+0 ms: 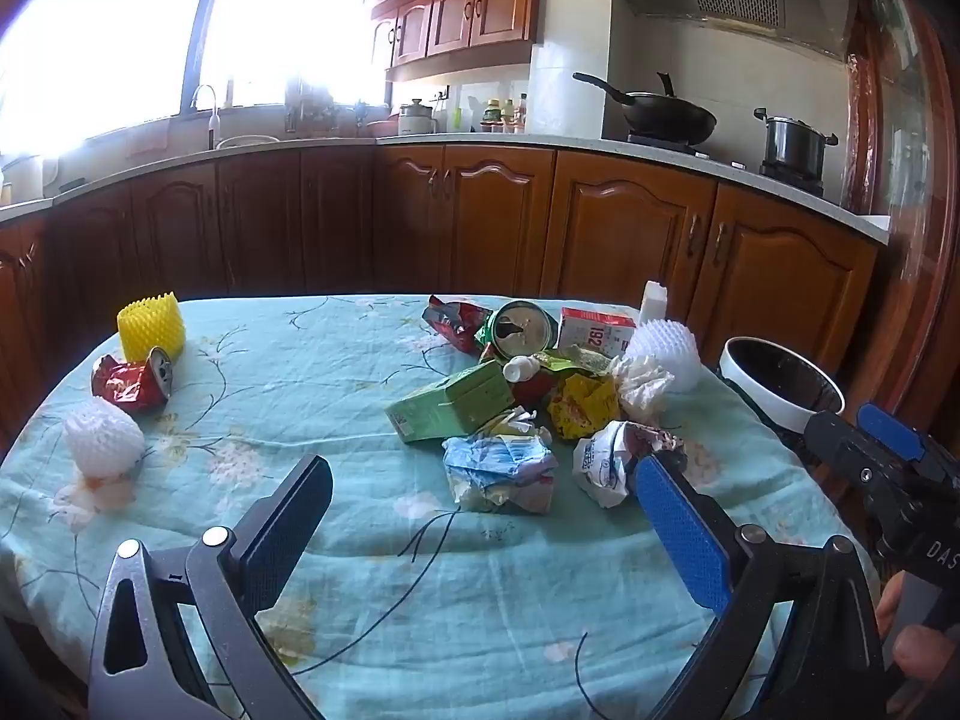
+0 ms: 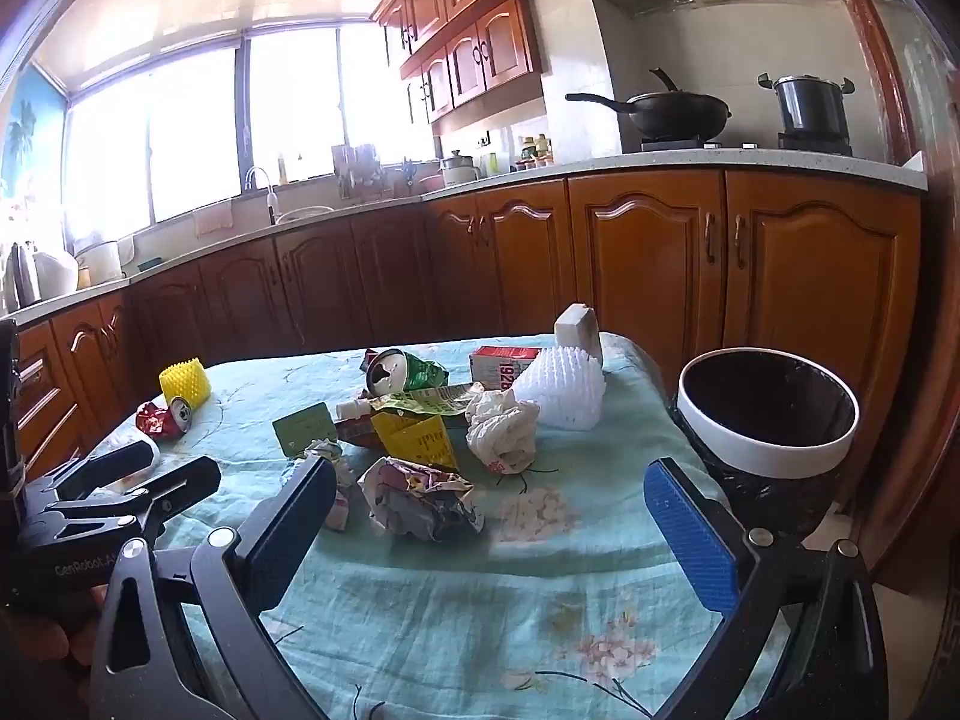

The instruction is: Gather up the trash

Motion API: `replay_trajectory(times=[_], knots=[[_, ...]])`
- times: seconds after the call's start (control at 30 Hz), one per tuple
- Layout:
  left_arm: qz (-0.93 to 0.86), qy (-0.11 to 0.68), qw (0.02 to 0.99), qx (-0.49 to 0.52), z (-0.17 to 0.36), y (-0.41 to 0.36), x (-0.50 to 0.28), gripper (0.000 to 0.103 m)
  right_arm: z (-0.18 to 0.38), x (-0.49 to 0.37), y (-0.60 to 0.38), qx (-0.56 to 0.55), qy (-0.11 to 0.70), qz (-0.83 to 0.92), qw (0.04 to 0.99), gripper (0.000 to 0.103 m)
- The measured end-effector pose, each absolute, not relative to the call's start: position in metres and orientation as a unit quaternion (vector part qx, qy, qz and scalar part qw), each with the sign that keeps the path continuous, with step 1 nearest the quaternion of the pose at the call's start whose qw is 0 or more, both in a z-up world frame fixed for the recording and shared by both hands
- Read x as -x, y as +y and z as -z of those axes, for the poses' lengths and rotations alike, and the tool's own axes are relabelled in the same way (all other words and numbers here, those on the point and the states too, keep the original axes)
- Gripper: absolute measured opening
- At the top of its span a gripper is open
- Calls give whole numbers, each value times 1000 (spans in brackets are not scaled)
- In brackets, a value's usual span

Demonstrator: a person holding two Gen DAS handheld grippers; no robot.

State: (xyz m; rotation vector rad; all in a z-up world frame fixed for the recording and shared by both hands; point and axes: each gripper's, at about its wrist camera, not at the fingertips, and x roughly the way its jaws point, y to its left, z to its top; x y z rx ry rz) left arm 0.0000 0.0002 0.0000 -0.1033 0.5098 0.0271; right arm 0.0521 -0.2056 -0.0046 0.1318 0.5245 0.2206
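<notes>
Both claws spread, nothing held. Right claw: crumpled wrapper lies on the tabletop just ahead at 12 o'clock, slightly left of centre, long axis crosswise. Bin stands at 2 o'clock, off the tabletop's right edge. Left claw is farther from the bin; judged right claw's pick.

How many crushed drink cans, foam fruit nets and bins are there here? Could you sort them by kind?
Crushed cans: 2, the red can and the green can
Foam fruit nets: 3, the yellow net, the left white net and the right white net
Bins: 1, the white-rimmed bin beside the table
Total: 6
</notes>
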Motion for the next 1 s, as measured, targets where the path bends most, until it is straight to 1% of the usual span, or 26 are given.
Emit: replay_trajectory(times=[1.0], knots=[[-15,258,965,52,6,2,-4,102,18,-60,-204,-86,279,-131,947,103]])
